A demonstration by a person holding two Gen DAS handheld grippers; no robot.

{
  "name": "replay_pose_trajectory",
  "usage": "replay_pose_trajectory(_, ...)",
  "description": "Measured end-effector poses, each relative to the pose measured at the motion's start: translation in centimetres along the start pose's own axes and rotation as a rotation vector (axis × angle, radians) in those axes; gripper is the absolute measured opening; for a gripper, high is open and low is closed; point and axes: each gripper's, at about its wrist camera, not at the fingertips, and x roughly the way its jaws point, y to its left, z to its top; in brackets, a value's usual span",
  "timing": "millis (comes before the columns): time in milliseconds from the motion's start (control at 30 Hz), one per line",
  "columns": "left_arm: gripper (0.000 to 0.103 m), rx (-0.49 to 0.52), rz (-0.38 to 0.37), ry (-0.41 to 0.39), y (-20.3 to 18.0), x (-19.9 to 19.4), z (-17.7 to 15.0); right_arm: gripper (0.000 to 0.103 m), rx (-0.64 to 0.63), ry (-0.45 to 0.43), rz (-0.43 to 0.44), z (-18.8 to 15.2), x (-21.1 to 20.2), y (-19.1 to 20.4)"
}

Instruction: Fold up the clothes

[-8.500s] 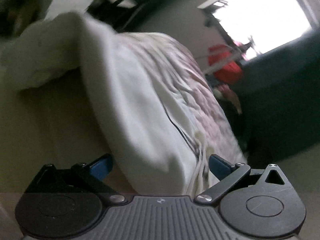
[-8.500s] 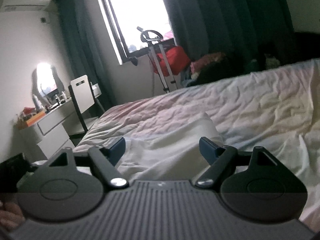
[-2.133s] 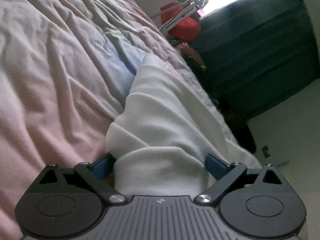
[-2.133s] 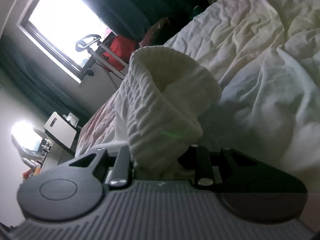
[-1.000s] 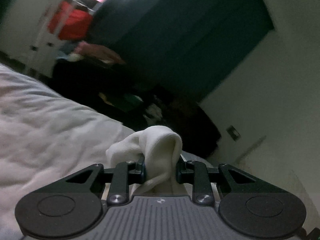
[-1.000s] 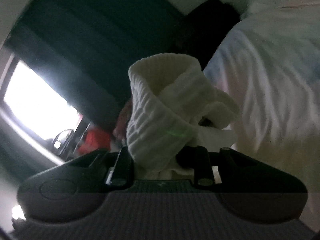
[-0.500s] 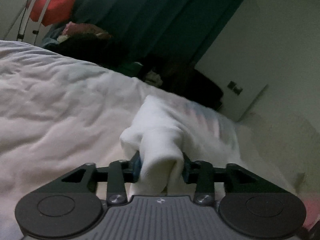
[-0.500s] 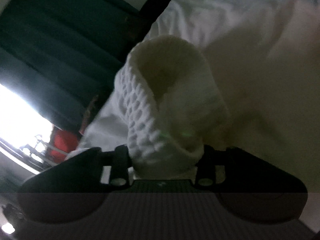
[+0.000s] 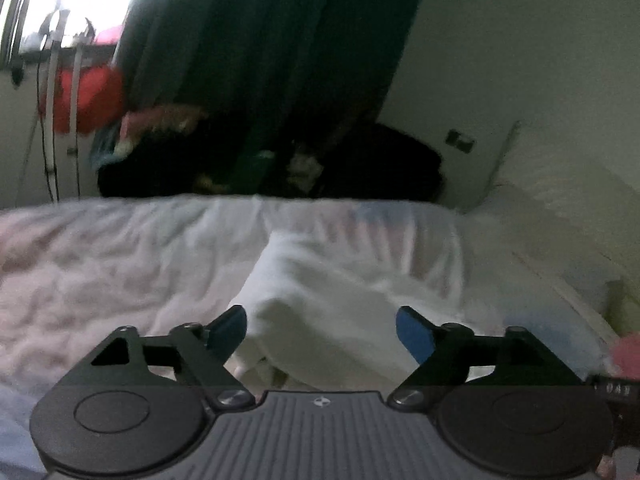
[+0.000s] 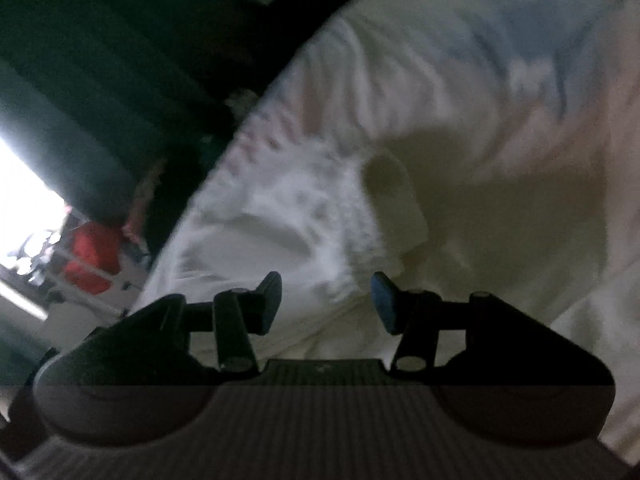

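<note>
The white garment (image 9: 320,312) is now lying on the bed (image 9: 100,272), let go a moment ago. The left tool (image 9: 320,332) is opening wide around it; the right tool (image 10: 326,300) is opening too, pads clear, so this fold looks placed.

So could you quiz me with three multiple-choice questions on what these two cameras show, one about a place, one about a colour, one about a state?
1. Where does the white garment lie?
A on the bed
B on a chair
C on the floor

2. What colour are the left gripper finger pads?
A red
B blue
C yellow

3. How do the left gripper's jaws stand?
A clamped on the garment
B apart, pads off the cloth
C hidden from view

Answers: 1 A, the garment rests on the rumpled bedding; 2 B, both pads show blue; 3 B, the jaws are opening, with the garment between them but unpressed.
</note>
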Motion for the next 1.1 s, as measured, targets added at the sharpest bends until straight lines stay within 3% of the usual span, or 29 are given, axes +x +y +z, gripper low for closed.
replay_pose_trajectory(67,0.088,0.036,-0.003,-0.031,-1.7,-3.7,0.5,0.061,-0.042,-0.039,0.028,0.1,-2.7,1.3)
replay_pose_trajectory(133,0.091,0.066,-0.001,-0.062,-3.3,-7.4,0.7,0.091,-0.075,-0.08,0.06,0.5,-5.5,2.3)
replay_pose_trajectory(167,0.099,0.075,0.003,-0.083,-3.9,-9.3,0.7,0.093,-0.09,-0.102,0.08,0.5,-7.0,2.8)
replay_pose_trajectory(400,0.103,0.133,0.037,-0.173,-7.5,-20.0,0.0,0.092,-0.267,-0.174,0.149,0.0,-15.2,6.1)
replay_pose_trajectory(667,0.103,0.221,0.065,-0.24,-9.0,-27.5,-3.7,0.092,-0.483,-0.296,0.169,-4.6,-21.0,7.0)
replay_pose_trajectory(1000,0.103,0.267,0.13,-0.282,-7.5,-28.8,-9.5,0.092,-0.593,-0.435,0.106,-11.0,-20.7,4.7)
replay_pose_trajectory(1100,0.103,0.247,0.11,-0.283,-6.7,-28.5,-10.5,0.092,-0.599,-0.415,0.094,-12.1,-19.2,4.3)
